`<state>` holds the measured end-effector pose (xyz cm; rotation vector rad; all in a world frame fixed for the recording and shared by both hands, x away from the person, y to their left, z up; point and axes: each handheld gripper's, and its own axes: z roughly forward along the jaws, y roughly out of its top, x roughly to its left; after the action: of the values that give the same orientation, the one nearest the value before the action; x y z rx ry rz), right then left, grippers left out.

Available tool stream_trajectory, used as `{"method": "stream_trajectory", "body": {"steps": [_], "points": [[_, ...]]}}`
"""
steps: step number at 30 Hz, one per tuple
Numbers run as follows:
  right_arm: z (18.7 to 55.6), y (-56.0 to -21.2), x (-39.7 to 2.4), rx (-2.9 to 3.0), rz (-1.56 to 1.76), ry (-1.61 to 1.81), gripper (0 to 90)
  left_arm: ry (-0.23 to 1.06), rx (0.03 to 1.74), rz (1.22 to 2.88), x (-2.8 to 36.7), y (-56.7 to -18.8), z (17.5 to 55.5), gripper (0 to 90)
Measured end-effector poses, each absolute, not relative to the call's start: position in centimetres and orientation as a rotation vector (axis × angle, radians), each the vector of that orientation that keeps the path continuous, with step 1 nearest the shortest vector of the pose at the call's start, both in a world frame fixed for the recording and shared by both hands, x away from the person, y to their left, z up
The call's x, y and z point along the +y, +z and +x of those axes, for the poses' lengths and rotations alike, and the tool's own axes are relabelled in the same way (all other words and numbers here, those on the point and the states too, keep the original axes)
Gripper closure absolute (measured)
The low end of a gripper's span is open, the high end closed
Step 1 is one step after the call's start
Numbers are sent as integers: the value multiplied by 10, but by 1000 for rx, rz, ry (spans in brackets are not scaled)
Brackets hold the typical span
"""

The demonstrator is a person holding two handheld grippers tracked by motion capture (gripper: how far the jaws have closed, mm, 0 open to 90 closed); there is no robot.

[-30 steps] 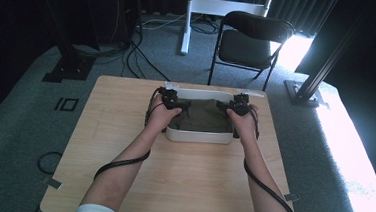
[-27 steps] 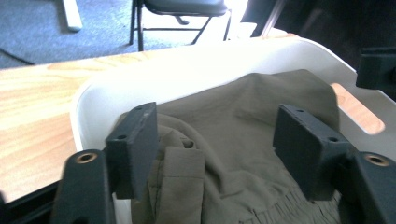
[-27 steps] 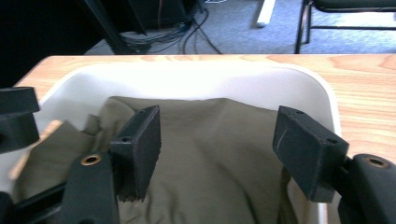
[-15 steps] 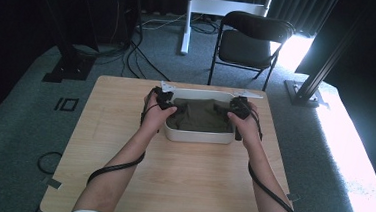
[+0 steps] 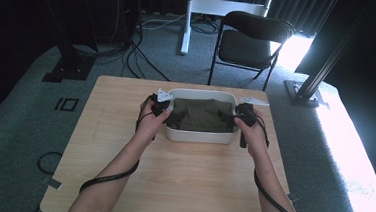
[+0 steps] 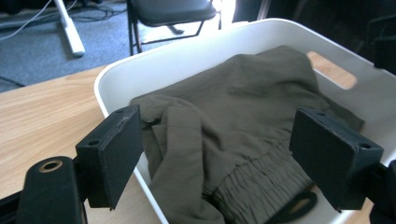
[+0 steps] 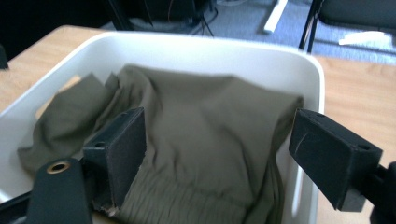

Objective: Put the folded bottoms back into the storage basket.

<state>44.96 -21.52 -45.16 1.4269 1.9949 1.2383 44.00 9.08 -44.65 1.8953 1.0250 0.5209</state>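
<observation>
- Left gripper (image 5: 167,109) at the bin's left end in the middle of the high view, jaws spread wide, clamped on nothing.
- Seen in the left gripper view (image 6: 215,154): one pad (image 6: 112,151) outside the bin wall at lower left, over the table; the other at lower right above the cloth's gathered waistband, so straddling the wall; contact with cloth or wall cannot be told.
- Right gripper (image 5: 236,117) at the bin's right end in the high view, jaws likewise wide apart, holding nothing.
- Seen in the right gripper view (image 7: 217,154): left pad (image 7: 119,151) low over the cloth inside the bin, perhaps brushing it; right pad at lower right outside the rim, above the table.
- Olive cloth (image 5: 200,114) crumpled inside the white bin (image 5: 199,136), covering most of its floor; elastic waistband toward the bottom of both gripper views; one flap reaching toward a handle slot at the left of the right gripper view.
- Bin resting on the wooden table (image 5: 170,185), toward its far edge, centre of the high view.
- Hands (image 5: 150,126) gripping each tool, forearms entering from the bottom edge, black cables trailing back along them.
- Black folding chair (image 5: 248,40) on grey carpet beyond the table, upper middle of the high view.
</observation>
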Motion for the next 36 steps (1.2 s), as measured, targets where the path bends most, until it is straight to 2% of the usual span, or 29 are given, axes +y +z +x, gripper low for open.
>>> {"method": "stream_trajectory", "body": {"steps": [12,21,36], "points": [[421,-454,-221,1990,1415,1261,154,480,1013,1908,95,-450,416,191],[399,-456,-229,1970,1351,1273,154,500,1009,1915,103,-454,398,191],[370,-486,-245,2011,1292,1256,137,467,1032,1919,117,-478,373,191]]}}
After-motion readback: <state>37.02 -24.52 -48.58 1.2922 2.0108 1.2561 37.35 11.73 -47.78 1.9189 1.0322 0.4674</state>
